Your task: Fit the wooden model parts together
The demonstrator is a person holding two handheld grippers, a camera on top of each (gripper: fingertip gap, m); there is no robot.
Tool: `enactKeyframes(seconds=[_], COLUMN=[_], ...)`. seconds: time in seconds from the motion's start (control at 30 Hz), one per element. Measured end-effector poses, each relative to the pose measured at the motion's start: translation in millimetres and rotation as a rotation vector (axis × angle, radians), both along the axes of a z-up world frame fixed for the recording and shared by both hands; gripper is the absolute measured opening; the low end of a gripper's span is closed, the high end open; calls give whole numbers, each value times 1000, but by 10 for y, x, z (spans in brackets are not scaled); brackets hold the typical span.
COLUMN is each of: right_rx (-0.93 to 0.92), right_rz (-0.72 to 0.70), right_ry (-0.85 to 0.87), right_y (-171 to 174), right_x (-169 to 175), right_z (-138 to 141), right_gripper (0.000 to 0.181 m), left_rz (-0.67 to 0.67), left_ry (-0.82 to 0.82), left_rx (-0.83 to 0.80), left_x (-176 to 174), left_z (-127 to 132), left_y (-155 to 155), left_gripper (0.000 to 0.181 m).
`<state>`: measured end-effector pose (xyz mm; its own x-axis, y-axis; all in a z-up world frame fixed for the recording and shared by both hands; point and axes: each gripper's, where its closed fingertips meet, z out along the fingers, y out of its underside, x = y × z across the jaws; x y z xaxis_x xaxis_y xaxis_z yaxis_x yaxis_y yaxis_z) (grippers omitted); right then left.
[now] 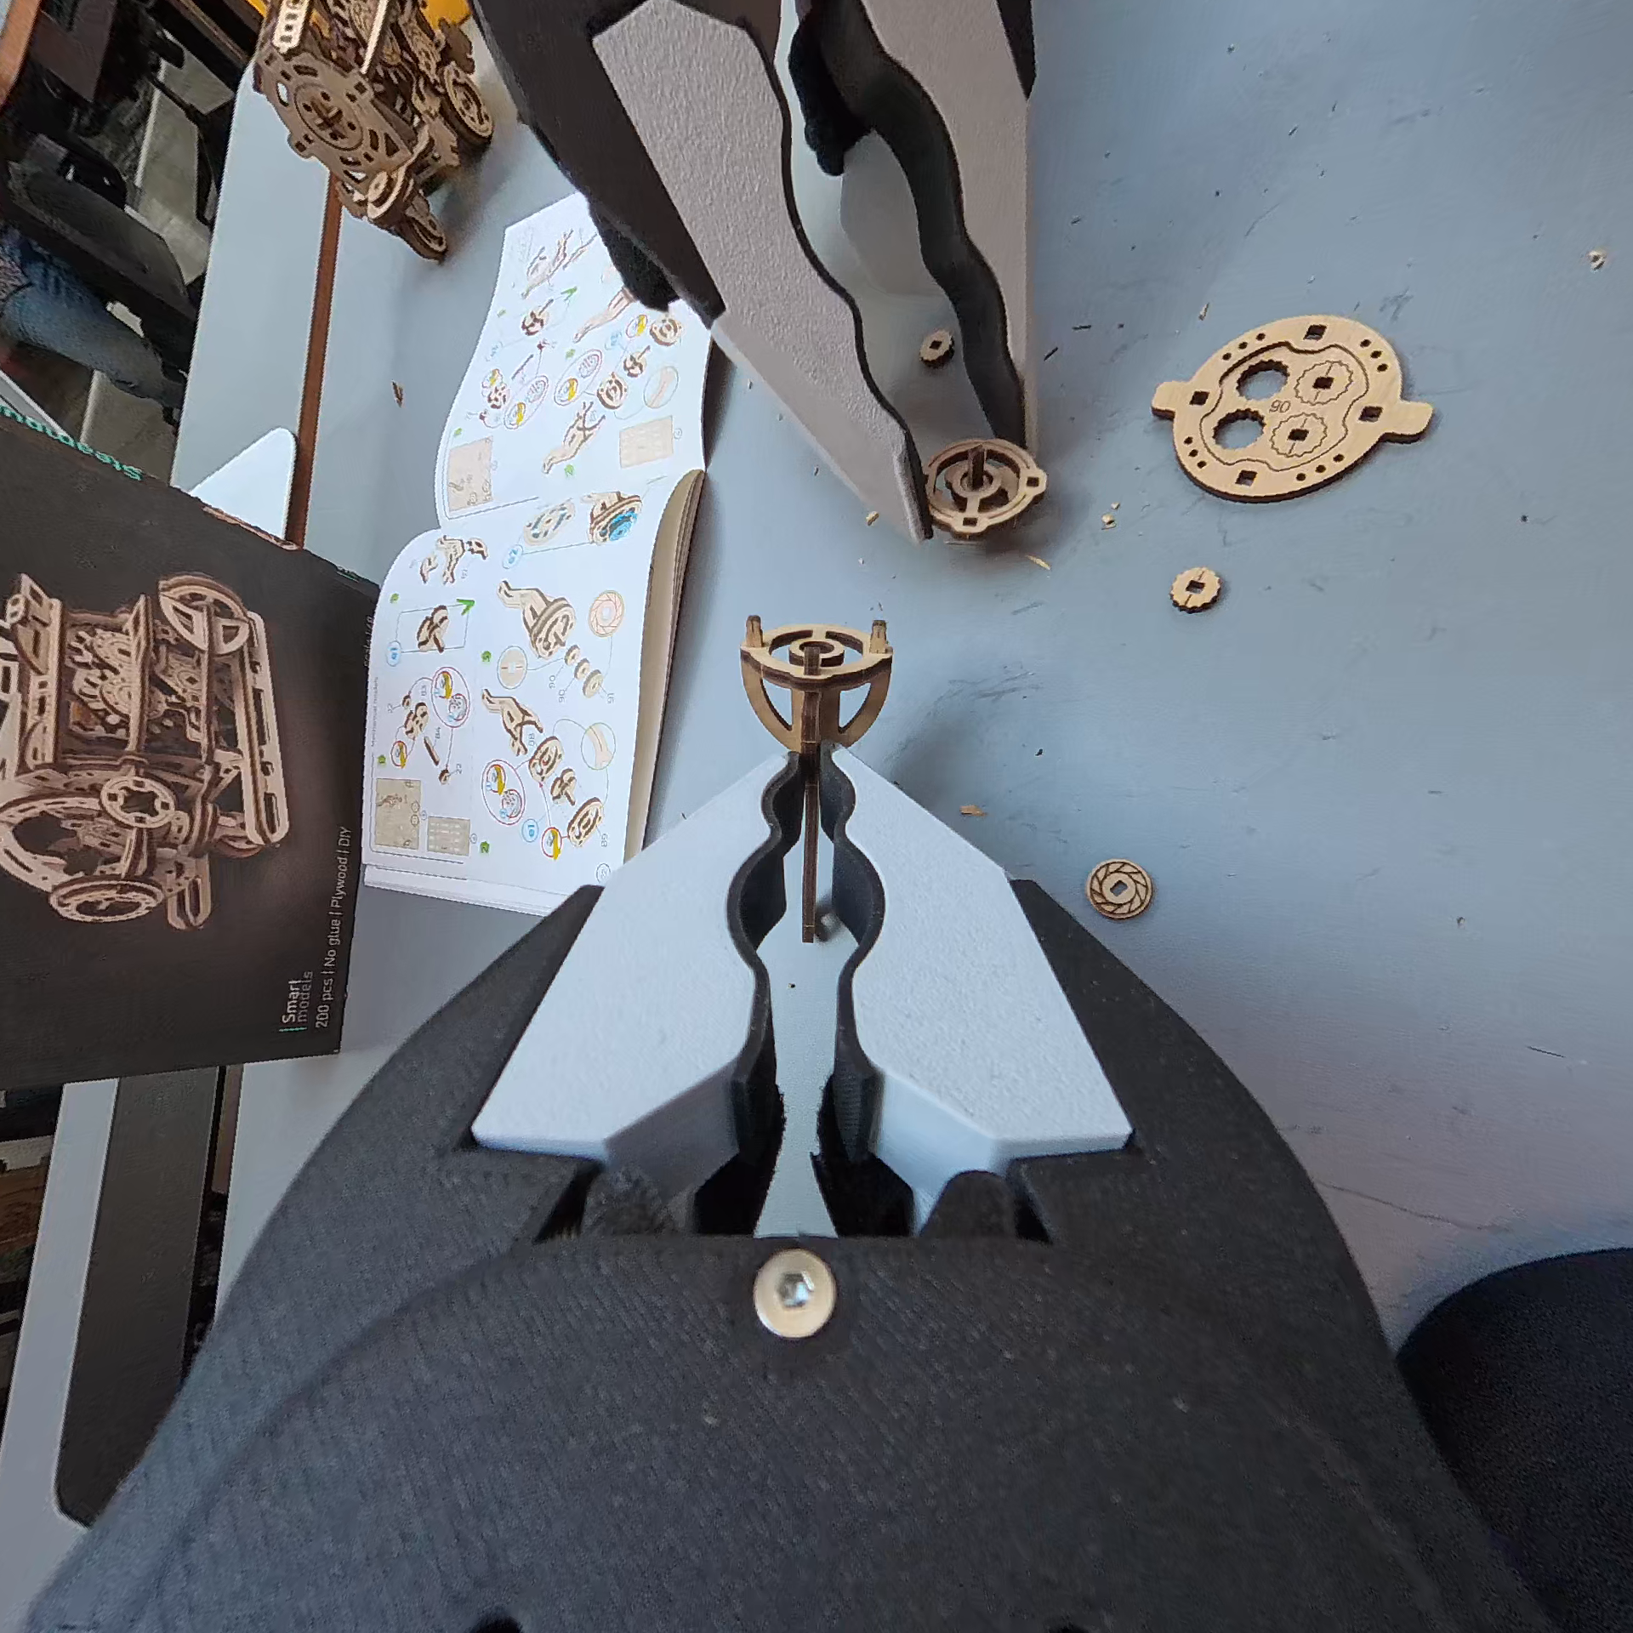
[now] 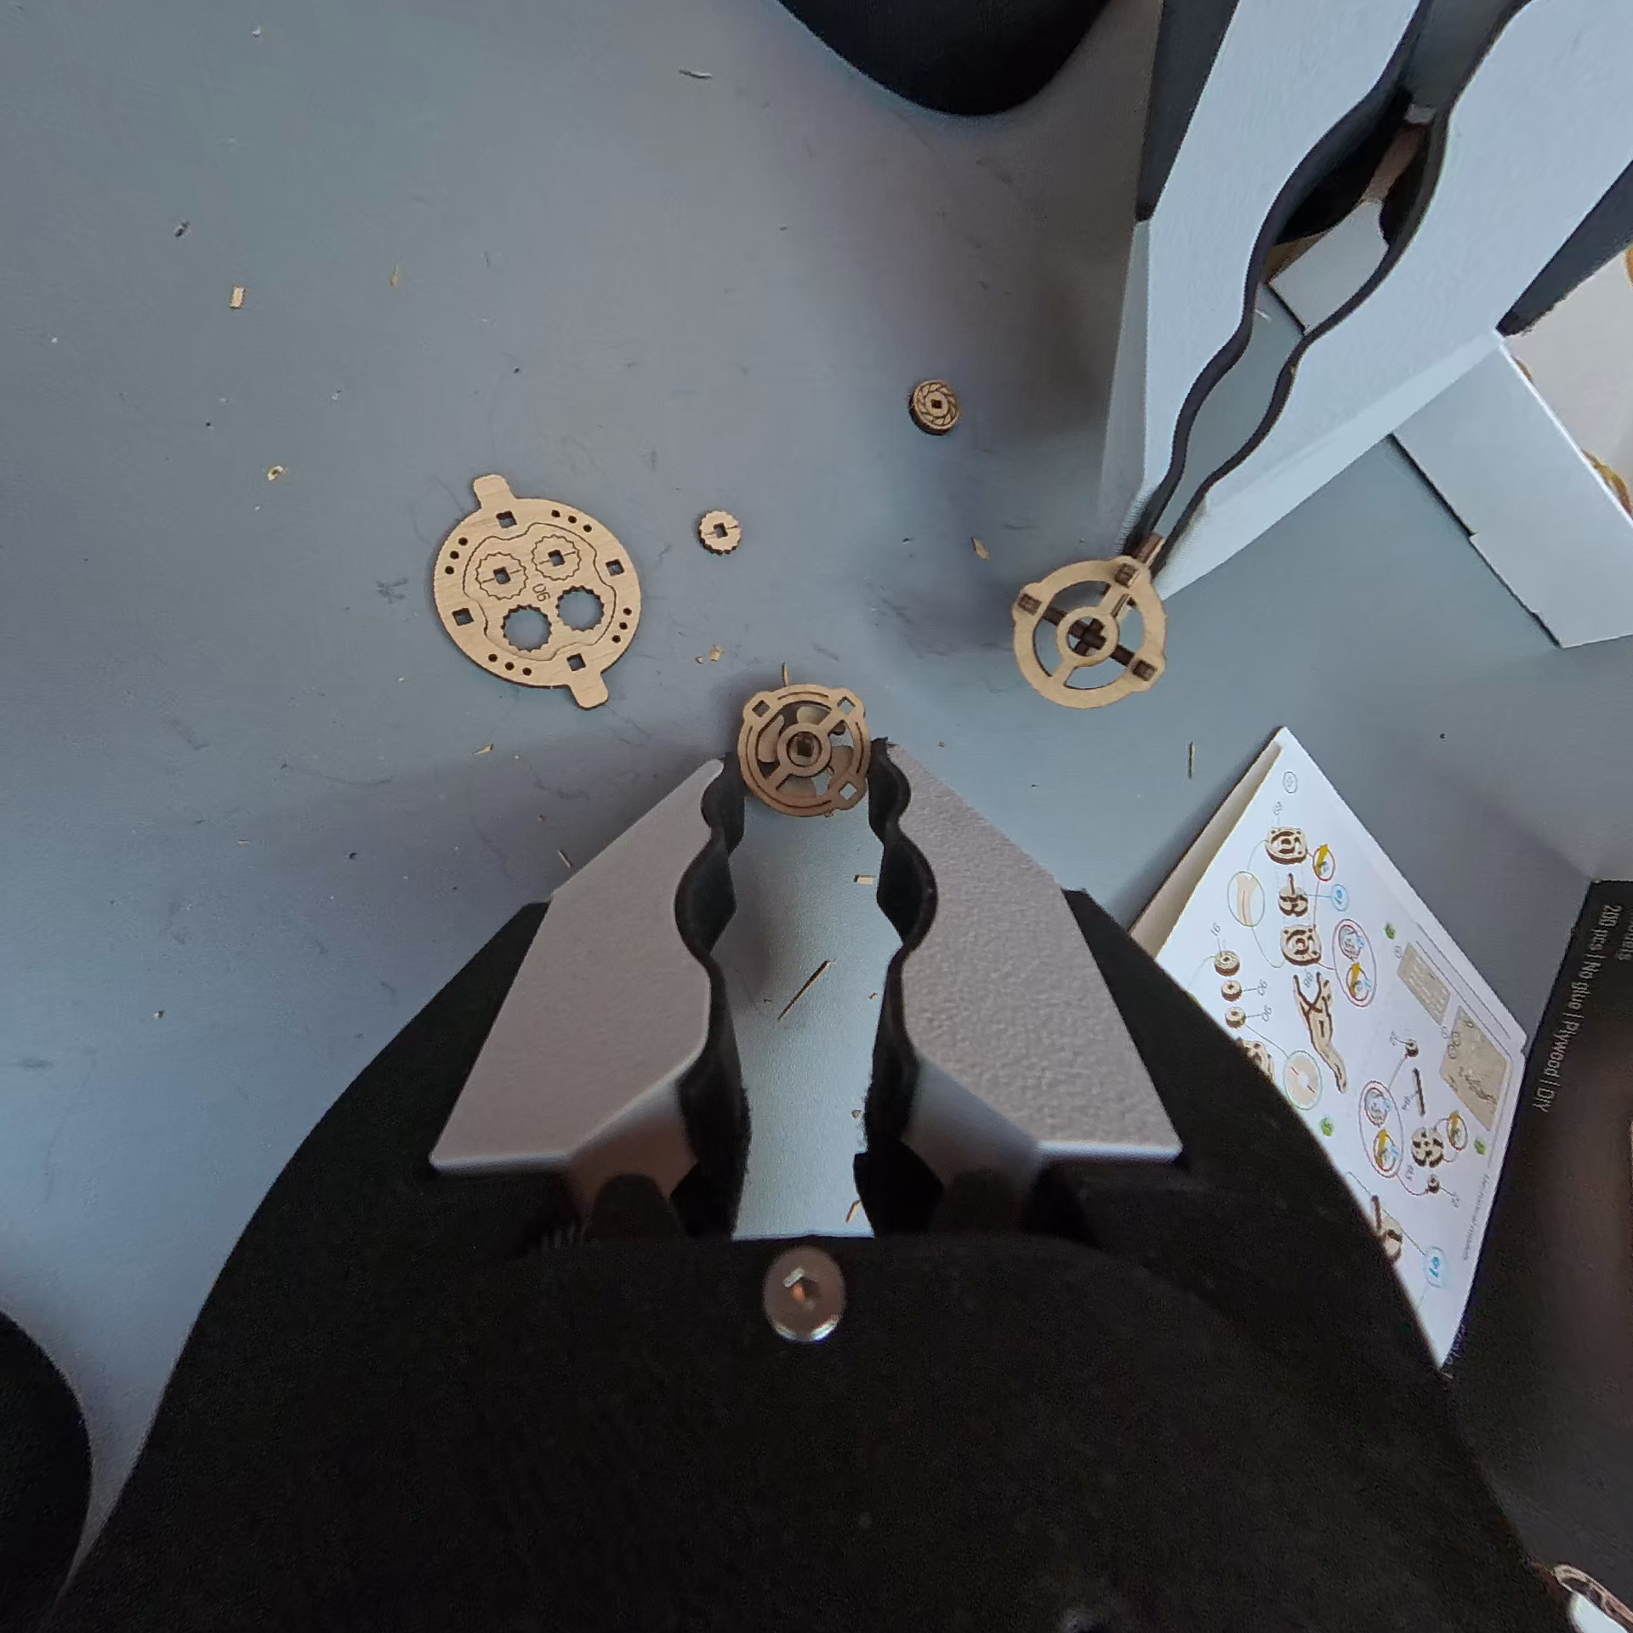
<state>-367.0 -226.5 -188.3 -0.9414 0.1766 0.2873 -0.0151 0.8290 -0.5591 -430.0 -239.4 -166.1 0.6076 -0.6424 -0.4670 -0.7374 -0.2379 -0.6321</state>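
Note:
My left gripper (image 1: 815, 753) is shut on the thin stem of a wooden ring-and-struts part (image 1: 815, 672) and holds it upright above the grey table (image 1: 1325, 839). In the right wrist view this part (image 2: 1089, 632) hangs from the left gripper (image 2: 1144, 555) at the upper right. My right gripper (image 2: 804, 762) is down at the table. Its black pads touch both sides of a small round wooden wheel (image 2: 802, 749). In the left wrist view the wheel (image 1: 985, 486) sits between the right gripper's fingertips (image 1: 915, 504), a short way beyond the held part.
A round wooden plate with gear cut-outs (image 1: 1290, 411) (image 2: 537, 590), a small gear (image 1: 1197, 588) (image 2: 719, 532) and a small disc (image 1: 1120, 888) (image 2: 934, 406) lie loose. An open instruction booklet (image 1: 548, 619), a black box (image 1: 159, 778) and a finished model (image 1: 371, 106) stand left. My hands' fingertips stand some 8 cm from each other. The right tips stand about 5 cm off the small gear (image 2: 719, 532). My left wrist view (image 1: 1193, 588) looks at it from another angle.

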Motion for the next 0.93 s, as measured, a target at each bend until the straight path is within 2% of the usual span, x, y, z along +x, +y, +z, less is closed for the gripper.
enactKeyframes(seconds=[0.2, 0.33, 0.6, 0.8, 0.93], right_rx=[-3, -11, -89, -114, -113], right_rz=[-5, -12, -22, -7, 17], right_ry=[15, 57, 155, 175, 151], right_y=[6, 12, -2, -43, -84], right_x=[12, -12, -15, 49, 107], right_z=[55, 185, 634, 795, 804], right_gripper=[28, 28, 28, 28, 28], left_rz=[0, 0, -21, -81, -134], left_ry=[11, -8, -174, -249, -287], left_rx=[-12, -5, 53, 77, 58], left_x=[7, 44, 262, 444, 554], left_z=[-2, 24, 220, 274, 253], left_y=[18, 30, 70, 63, 28], left_gripper=[1, 0, 0, 0, 0])
